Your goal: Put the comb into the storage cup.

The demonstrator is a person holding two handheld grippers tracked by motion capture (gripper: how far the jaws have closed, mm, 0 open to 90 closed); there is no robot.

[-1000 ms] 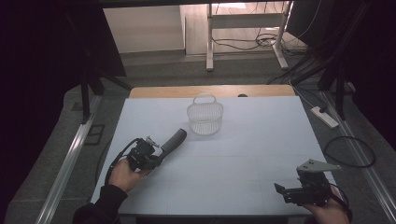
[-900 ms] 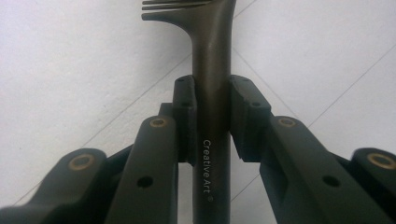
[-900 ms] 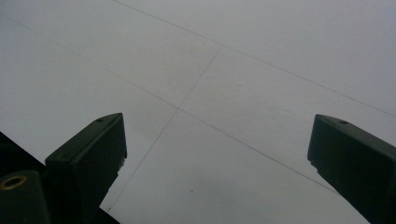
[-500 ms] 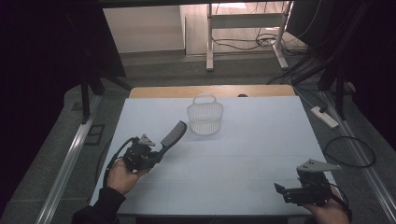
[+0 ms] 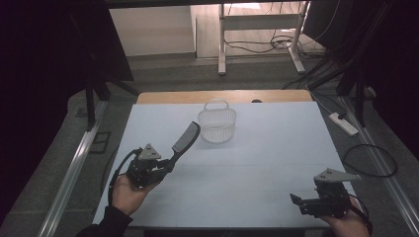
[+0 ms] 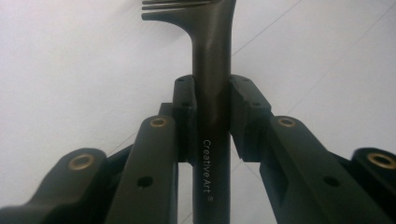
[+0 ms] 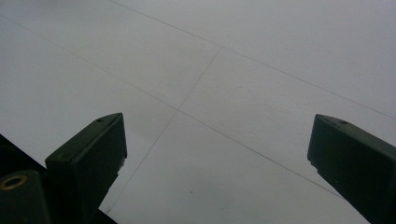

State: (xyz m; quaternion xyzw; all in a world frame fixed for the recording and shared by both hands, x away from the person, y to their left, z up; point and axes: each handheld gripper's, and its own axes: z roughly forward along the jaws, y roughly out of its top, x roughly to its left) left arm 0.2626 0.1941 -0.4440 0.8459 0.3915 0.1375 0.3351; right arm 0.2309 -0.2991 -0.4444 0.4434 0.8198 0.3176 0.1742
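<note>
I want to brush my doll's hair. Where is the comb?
The black comb is in the left gripper, on the left of the high view, its toothed end lifted toward the clear basket beside it.

Dark comb (image 6: 212, 70): smooth, a bit shiny plastic, small white letters on the handle. Left gripper (image 6: 212, 107): black matt plastic with little brass-colored rings. Basket (image 5: 217, 124): see-through plastic mesh. Surface (image 5: 276, 148): pale, smooth, matt sheet, thin lines across; bare wood at the far edge.
</note>
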